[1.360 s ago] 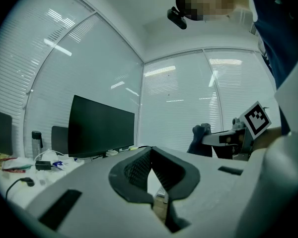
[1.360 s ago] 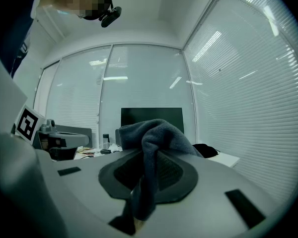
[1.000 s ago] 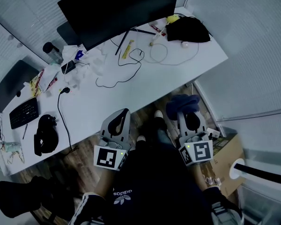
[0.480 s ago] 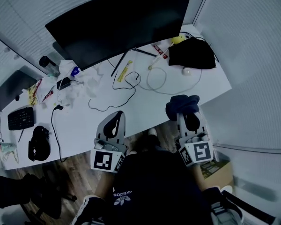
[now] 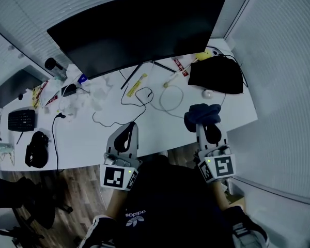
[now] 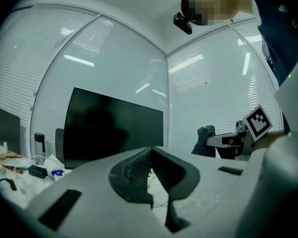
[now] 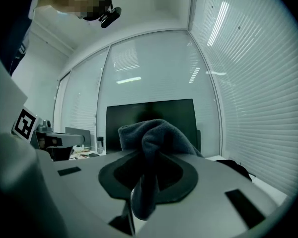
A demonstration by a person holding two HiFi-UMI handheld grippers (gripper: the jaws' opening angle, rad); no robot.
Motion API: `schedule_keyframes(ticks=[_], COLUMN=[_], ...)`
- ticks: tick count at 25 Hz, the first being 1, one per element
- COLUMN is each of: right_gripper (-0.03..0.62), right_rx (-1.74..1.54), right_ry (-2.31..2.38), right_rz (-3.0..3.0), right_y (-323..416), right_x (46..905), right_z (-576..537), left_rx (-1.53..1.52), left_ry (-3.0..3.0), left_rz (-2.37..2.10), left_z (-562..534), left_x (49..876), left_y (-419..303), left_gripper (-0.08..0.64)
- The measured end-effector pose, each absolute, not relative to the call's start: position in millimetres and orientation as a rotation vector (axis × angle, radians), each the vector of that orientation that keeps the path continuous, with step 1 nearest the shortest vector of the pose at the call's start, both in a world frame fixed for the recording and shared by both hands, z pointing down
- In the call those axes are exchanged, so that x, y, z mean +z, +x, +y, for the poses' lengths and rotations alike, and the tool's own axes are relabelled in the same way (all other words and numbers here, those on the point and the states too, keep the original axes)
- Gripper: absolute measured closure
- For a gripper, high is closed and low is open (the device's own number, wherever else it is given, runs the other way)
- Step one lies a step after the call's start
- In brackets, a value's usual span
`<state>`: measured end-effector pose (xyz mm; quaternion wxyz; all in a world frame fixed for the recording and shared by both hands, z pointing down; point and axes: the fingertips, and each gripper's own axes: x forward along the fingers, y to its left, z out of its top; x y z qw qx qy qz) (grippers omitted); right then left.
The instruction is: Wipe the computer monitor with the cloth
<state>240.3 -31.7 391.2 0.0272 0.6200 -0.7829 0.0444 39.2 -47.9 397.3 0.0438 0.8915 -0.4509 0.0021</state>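
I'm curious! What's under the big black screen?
Its stand legs, a black cable and a yellow packet on the white desk. Anything behind the screen is hidden.

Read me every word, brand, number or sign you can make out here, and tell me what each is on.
"adidas", upside down, with its logo: on the person's dark shorts.
Square black-and-white marker patterns, no letters: on the left gripper and right gripper.
Print on the yellow packet and red packet: too small to read.
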Motion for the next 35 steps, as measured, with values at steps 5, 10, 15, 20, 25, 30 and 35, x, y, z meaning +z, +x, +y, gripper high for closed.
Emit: schedule_keyframes(ticks=[5, 10, 15, 20, 25, 30, 35], right_gripper=[0.543, 0.543, 0.542, 0.542, 0.542, 0.541, 0.543], right_rx=[0.155, 0.146, 0.139, 0.103, 0.092, 0.052, -0.107], right_ry=[1.900, 1.915, 1.925, 1.924, 1.908, 1.840, 1.756], right_rz=[-2.451, -2.456, -2.457, -2.466, -2.479, -2.541, -2.688], right_y=[239.4, 233.0, 218.8, 199.5, 182.3, 152.5, 120.4], right_x=[394.9, 392.5, 383.4, 371.5, 369.5, 357.6, 311.5], right_z=[-36.8, -44.4, -54.0, -67.9, -80.3, -98.7, -122.4], left_rx=[0.026, 0.027, 0.026, 0.003, -0.021, -0.052, -0.075], left_ry=[2.724, 2.737, 2.757, 2.769, 2.767, 2.712, 2.676], left_rz=[-1.401, -1.389, -1.372, -1.374, -1.401, -1.462, -1.538], left_z=[-53.1, -59.6, -73.7, -89.1, -97.2, -101.6, -102.1], left_x=[397.8, 397.0, 389.1, 378.7, 377.2, 375.0, 374.4], left_y=[40.6, 35.9, 24.8, 8.0, -8.0, -33.3, -56.9], left_gripper=[0.555, 0.555, 0.555, 0.555, 0.555, 0.555, 0.555])
